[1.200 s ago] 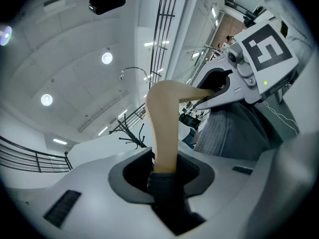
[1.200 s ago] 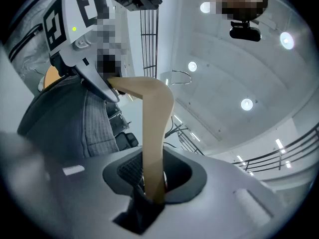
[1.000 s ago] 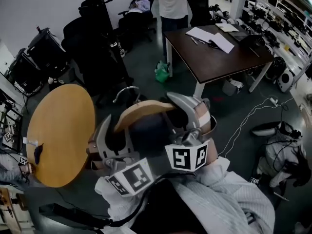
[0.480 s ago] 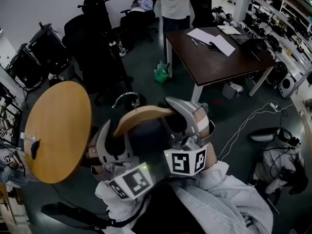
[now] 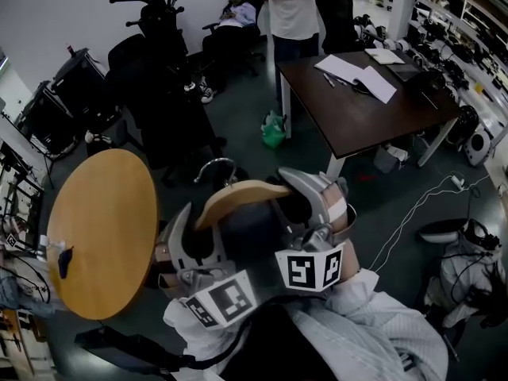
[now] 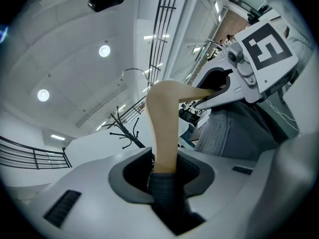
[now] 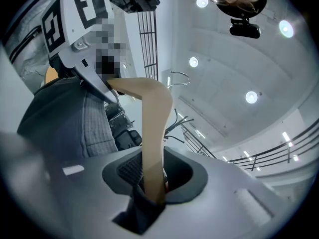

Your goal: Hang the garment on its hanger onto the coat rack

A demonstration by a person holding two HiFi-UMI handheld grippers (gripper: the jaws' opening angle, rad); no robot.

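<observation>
Wooden tan curved hanger point(image 5: 238, 194) carrying the dark grey garment point(image 5: 248, 230) sat crosswise, fingers of left gripper point(image 5: 186, 232) and right gripper point(image 5: 316, 201) clamped on its ends, tall black coat rack point(image 5: 159, 10) well ahead, kinda leftward.

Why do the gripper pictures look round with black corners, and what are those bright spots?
Left gripper view: a wide lens bends it round, corners black; the bright spots are ceiling lights glaring white. Right gripper view: same bending, same lights. Head view: dimmer, edges curved, the hanger sharp.
</observation>
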